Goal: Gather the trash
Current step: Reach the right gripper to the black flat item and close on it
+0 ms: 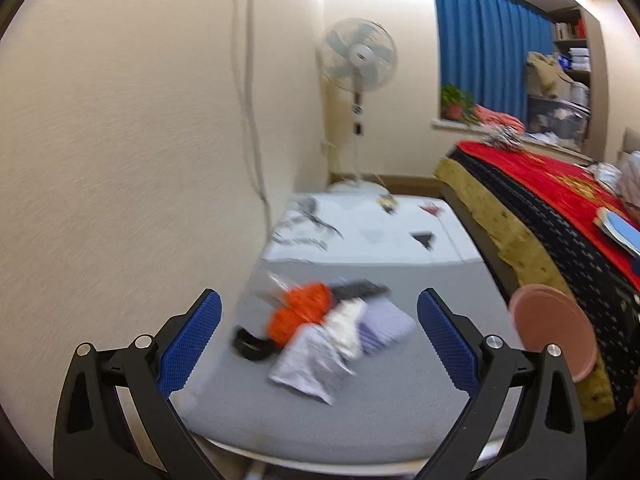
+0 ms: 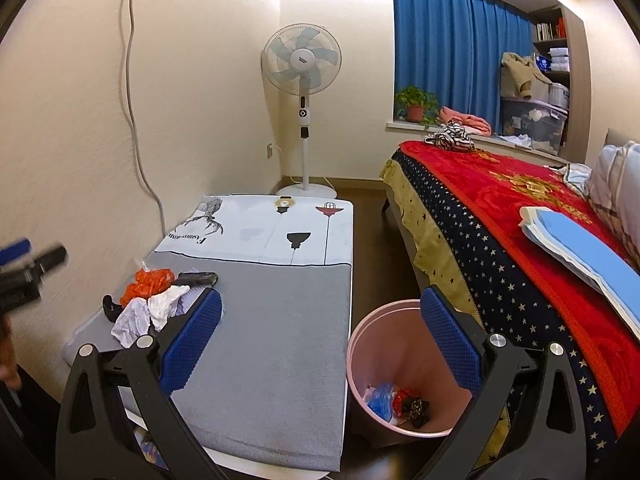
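Note:
A heap of trash lies on the grey table top (image 1: 400, 412) near the wall: an orange plastic bag (image 1: 301, 312), white crumpled tissues (image 1: 308, 364), a lilac wrapper (image 1: 384, 324) and a black piece (image 1: 250, 345). My left gripper (image 1: 320, 334) hovers open just in front of the heap, nothing between its fingers. The same heap (image 2: 148, 304) shows at the left of the right wrist view. My right gripper (image 2: 322, 334) is open and empty above the gap between the table (image 2: 272, 360) and a pink bin (image 2: 360, 344). The bin holds blue, red and dark scraps (image 2: 396, 400).
A bed (image 2: 500, 216) with a red blanket runs along the right, with a blue folder (image 2: 580, 252) on it. A standing fan (image 2: 302, 68) is in the corner. A cable (image 2: 136, 120) hangs down the wall from a socket. Dark floor lies between table and bed.

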Available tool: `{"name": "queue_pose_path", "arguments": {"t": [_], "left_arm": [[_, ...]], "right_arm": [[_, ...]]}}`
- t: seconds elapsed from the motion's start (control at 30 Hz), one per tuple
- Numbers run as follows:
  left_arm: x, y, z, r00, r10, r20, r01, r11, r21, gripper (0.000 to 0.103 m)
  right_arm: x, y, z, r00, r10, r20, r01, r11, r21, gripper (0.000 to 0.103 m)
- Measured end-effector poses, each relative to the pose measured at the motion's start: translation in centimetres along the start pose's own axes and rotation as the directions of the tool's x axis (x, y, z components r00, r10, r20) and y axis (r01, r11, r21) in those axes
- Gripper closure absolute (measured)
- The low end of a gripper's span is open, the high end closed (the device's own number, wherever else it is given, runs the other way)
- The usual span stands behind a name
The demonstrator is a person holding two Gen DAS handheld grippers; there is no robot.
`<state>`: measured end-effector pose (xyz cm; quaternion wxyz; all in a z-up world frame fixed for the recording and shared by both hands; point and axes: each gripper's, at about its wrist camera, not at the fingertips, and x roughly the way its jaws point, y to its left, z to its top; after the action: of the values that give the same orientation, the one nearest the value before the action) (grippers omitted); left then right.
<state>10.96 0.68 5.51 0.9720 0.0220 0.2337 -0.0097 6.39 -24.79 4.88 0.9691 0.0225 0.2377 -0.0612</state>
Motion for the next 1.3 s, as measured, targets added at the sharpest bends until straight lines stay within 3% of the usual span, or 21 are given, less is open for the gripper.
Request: {"name": "queue_pose_path", "arguments": {"t": [0.1, 0.23, 0.4, 0.8, 1.13, 1.23, 1.3], "left_arm": [[0.1, 2.0, 2.0, 0.999, 0.037, 0.039, -0.037, 0.999, -0.023, 0.008], [1.9, 3.8, 4.6, 0.997, 0.062, 0.036, -0.061, 0.998, -0.034, 0.008], [4.4, 5.2, 6.1, 0.995, 0.091, 0.041, -0.086, 0.991, -0.099, 0.008], [9.9, 6.8, 5.5, 0.991, 0.097, -0.092, -0.110, 0.982, -0.154, 0.008], [11.0, 6.9, 5.7, 0.993, 0.071, -0.090, -0.084, 0.984, -0.159, 0.008], [11.3, 7.3, 5.6, 0.993, 0.056, -0.104, -0.074, 0.981, -0.178, 0.008], [11.4, 7.5, 5.6, 0.993, 0.054, -0.107, -0.074, 0.980, -0.186, 0.008]], "right_arm": [[0.9, 0.7, 0.8, 1.000, 0.024, -0.009, -0.024, 1.000, 0.002, 0.005], [2.8, 2.8, 2.1, 0.996, 0.086, -0.014, -0.086, 0.996, -0.024, 0.006], [6.8, 7.7, 2.8, 0.987, 0.161, 0.010, -0.158, 0.979, -0.131, 0.010], [21.5, 17.4, -0.3, 0.929, 0.306, -0.207, -0.347, 0.915, -0.207, 0.011], [27.4, 20.5, -2.2, 0.896, 0.328, -0.300, -0.401, 0.888, -0.224, 0.012], [28.4, 20.9, -3.2, 0.886, 0.320, -0.336, -0.408, 0.882, -0.235, 0.025], [28.8, 20.7, -3.7, 0.876, 0.330, -0.353, -0.421, 0.879, -0.223, 0.042]]}}
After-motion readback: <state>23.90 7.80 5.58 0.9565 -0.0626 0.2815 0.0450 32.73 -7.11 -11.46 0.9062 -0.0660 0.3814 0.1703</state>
